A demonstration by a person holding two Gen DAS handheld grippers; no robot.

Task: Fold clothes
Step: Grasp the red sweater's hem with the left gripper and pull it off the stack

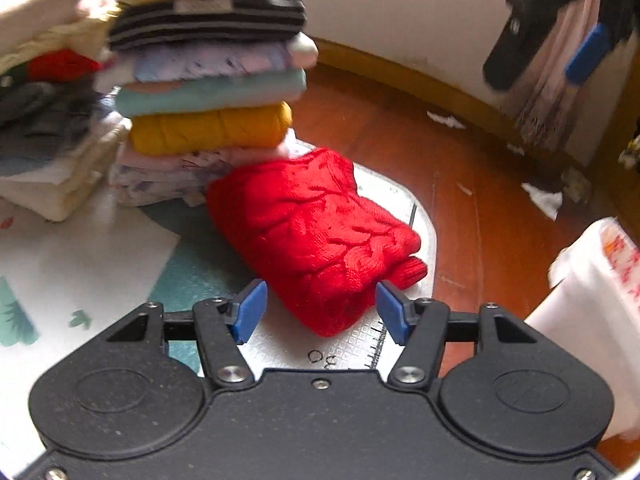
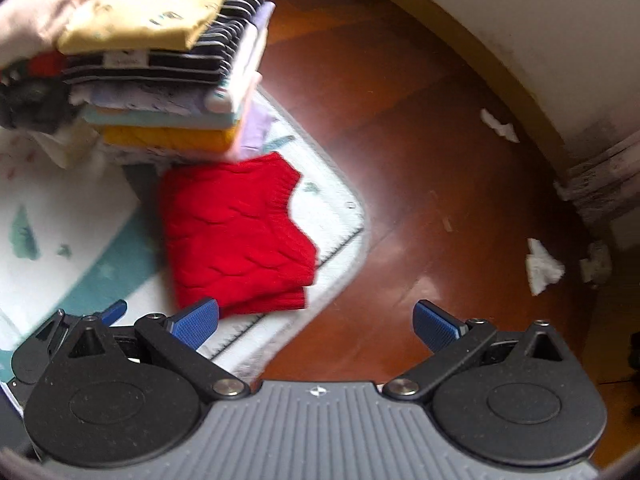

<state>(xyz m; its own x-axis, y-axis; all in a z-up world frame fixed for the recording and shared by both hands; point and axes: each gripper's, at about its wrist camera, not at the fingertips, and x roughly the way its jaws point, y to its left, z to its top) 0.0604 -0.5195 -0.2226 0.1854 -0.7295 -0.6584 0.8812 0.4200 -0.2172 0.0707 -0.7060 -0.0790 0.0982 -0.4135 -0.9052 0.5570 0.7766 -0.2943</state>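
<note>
Risk of toppling stack (image 1: pixel 208 76): red sweater (image 1: pixel 316 240) folded on mat (image 1: pixel 404 200) against its base, left gripper (image 1: pixel 320 308) half open astride near end, right gripper (image 2: pixel 316 320) wide, empty.

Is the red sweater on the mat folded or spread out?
Folded. The red sweater lies as a compact bundle on the mat, its layered knit edges stacked at one end, beside the pile of folded clothes.

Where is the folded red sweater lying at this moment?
The red sweater lies folded on the play mat near its rounded corner, beside the stack of folded clothes, between the open fingers of the left gripper.
</note>
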